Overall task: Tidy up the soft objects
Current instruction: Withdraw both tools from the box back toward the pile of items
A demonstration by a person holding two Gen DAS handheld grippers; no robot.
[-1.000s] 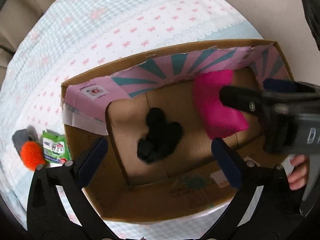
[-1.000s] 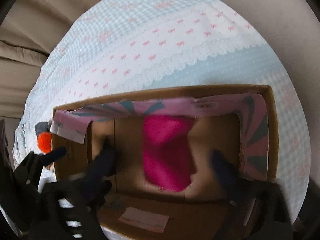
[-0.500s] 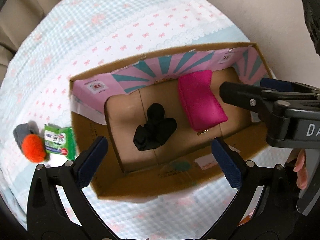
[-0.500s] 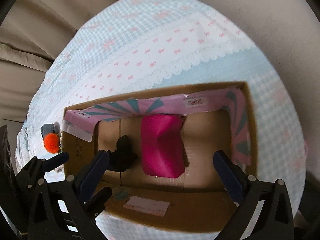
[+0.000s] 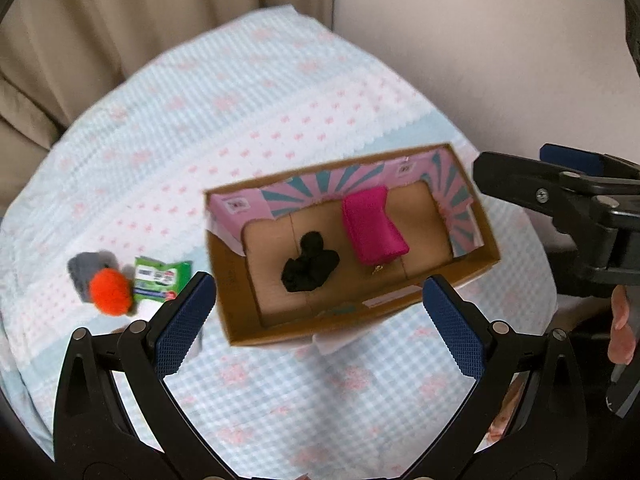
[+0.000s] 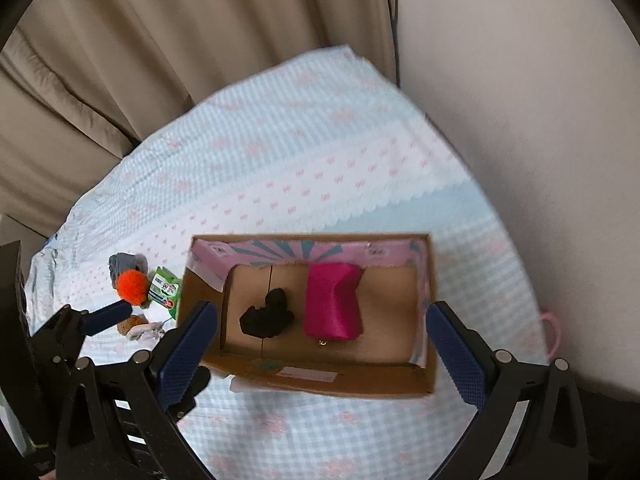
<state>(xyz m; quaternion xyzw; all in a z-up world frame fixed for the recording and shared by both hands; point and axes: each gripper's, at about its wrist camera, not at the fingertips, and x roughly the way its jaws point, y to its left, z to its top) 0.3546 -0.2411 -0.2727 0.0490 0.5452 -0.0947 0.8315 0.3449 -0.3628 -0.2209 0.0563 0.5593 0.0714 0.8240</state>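
Note:
An open cardboard box (image 5: pixel 400 308) (image 6: pixel 320 384) lies on the blue and pink cloth. Inside it are a magenta pouch (image 5: pixel 372 226) (image 6: pixel 334 300) and a crumpled black soft item (image 5: pixel 310 268) (image 6: pixel 266 316). Left of the box lie an orange pompom (image 5: pixel 110 292) (image 6: pixel 131 284) on a grey item (image 5: pixel 86 266) (image 6: pixel 124 262), and a green packet (image 5: pixel 158 278) (image 6: pixel 164 290). My left gripper (image 5: pixel 320 324) is open and empty, high above the box's near side. My right gripper (image 6: pixel 320 348) is open and empty, also above the box.
Beige curtains (image 6: pixel 160 60) hang behind the table, a plain wall (image 6: pixel 540 100) is on the right. A small brown item and a pale cloth scrap (image 6: pixel 138 328) lie near the left gripper's tip. A pink loop (image 6: pixel 554 332) sits at the table's right edge.
Both grippers have pulled up and back from the box, which now looks smaller. The magenta pouch, near the right gripper a second ago, lies flat in the box.

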